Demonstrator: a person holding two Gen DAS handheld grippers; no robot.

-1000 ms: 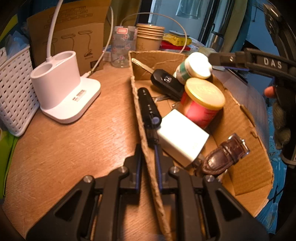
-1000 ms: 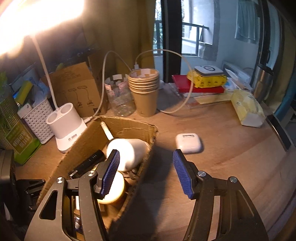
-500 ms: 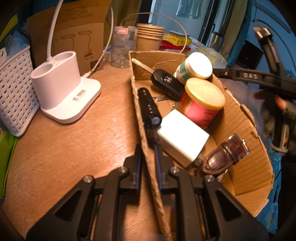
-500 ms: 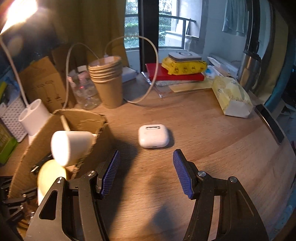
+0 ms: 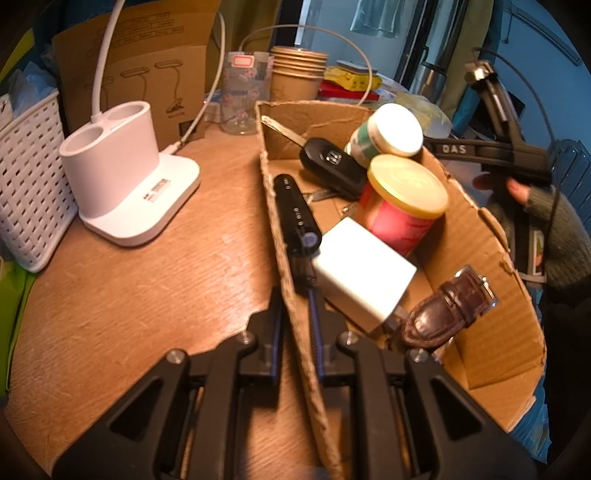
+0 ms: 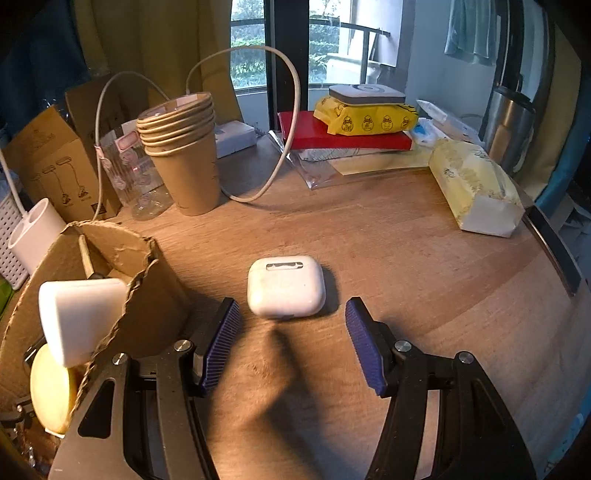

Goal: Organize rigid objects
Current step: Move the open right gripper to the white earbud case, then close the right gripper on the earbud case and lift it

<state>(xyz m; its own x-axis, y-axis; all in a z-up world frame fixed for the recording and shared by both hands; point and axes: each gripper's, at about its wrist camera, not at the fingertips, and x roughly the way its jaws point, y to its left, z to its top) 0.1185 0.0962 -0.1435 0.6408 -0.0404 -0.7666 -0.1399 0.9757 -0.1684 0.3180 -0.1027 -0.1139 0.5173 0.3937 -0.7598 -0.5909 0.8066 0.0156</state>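
Two grippers: left gripper (image 5: 295,317) pinching cardboard box (image 5: 491,236) wall, right gripper (image 6: 291,343) spread

You are working at a round wooden table (image 6: 424,258), with yellow curtains (image 6: 166,48) beside a window (image 6: 291,40) showing daylight, greenery and a balcony railing (image 6: 343,26).

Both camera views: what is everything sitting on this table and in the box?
Earbud case: one, white, on table before right gripper.
Cardboard box: one, brown, holding items below.
Jars: two, red with yellow lid, green with white lid.
Car key: one, black.
Flashlight: one, black.
Charger: one, white.
Watch strap: one, brown.
Paper cups: one stack, tan, table back.
Lamp base: one, white, left.
Basket: one, white, far left.
Left gripper: black, clamping box wall.
Right gripper: black, blue pads, open.
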